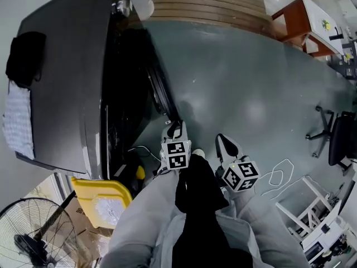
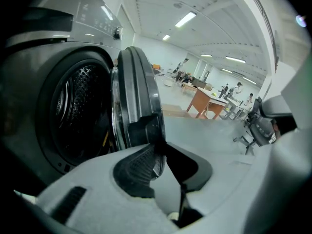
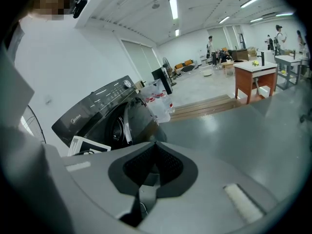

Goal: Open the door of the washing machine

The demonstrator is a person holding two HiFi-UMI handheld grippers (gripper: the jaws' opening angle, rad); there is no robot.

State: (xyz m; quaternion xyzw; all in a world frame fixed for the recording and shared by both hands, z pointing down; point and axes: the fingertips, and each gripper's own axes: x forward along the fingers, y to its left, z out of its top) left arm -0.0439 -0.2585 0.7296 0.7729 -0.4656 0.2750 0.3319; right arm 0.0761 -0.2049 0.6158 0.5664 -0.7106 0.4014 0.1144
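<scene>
At the washing machine (image 1: 67,77), with its door (image 1: 159,91) standing wide, the left gripper (image 1: 175,127) sits part-open and empty beside the rim, the right gripper (image 1: 223,142) is closed on nothing, and only backing clear seems left to do.

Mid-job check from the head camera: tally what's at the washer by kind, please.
Washing machine: 1
Grippers: 2 (left gripper, right gripper)
Cloths on its top: 2 (black cloth, white cloth)
Yellow bin: 1
Fan: 1
Total: 7
</scene>
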